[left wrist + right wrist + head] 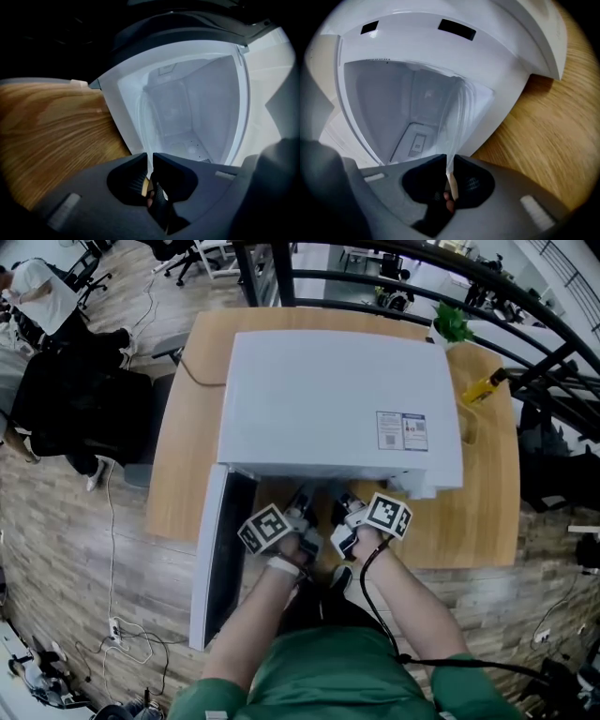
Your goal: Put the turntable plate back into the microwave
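The white microwave [337, 399] stands on a wooden table [173, 493], its door [211, 559] swung open to the left. Both grippers sit at the mouth of the cavity. The clear glass turntable plate [458, 117] shows edge-on in both gripper views and reaches into the white cavity [187, 108]. My left gripper [149, 161] is shut on the plate's near rim [142, 122]. My right gripper [450, 164] also pinches the rim, its jaws still tightening on the glass. In the head view the left gripper [300, 507] and right gripper [343, 510] are side by side under the microwave's front edge.
A small green plant [452, 324] and a yellow object [485, 387] stand at the table's far right corner. A chair draped in black [84, 399] is left of the table. Bare wood shows beside the microwave [553, 122]. A cable [375, 606] trails from the right wrist.
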Available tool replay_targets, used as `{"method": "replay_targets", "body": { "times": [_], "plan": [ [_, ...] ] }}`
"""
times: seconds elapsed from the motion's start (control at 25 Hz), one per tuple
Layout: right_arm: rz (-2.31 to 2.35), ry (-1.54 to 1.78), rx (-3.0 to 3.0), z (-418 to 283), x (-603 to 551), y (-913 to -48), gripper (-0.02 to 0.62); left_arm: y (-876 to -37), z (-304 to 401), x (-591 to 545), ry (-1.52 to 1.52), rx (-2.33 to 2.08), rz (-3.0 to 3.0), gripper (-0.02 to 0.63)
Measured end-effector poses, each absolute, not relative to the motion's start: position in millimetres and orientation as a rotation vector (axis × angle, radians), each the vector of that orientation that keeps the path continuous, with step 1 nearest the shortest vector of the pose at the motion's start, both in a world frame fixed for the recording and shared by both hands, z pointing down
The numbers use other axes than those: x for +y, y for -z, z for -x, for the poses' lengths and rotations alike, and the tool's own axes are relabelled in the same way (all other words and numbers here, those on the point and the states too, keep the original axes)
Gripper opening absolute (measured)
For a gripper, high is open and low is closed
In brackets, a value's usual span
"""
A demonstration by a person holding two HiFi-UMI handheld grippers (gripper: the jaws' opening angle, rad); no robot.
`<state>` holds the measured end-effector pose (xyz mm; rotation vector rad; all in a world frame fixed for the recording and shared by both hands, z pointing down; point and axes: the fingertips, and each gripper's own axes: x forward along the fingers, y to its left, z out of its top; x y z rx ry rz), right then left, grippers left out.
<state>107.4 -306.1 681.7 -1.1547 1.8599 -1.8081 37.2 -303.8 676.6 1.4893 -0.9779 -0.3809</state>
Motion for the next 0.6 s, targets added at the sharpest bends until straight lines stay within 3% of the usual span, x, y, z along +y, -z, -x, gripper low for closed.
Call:
{"method": "replay_targets", "body": {
  "times": [0.6],
  "plan": [
    [1.143,1.834,1.853,-102.0,-313.8,-682.4,0.051,-677.9,-33.1,-317.4,0.422,-0.984,-1.448,0.046]
  ]
}}
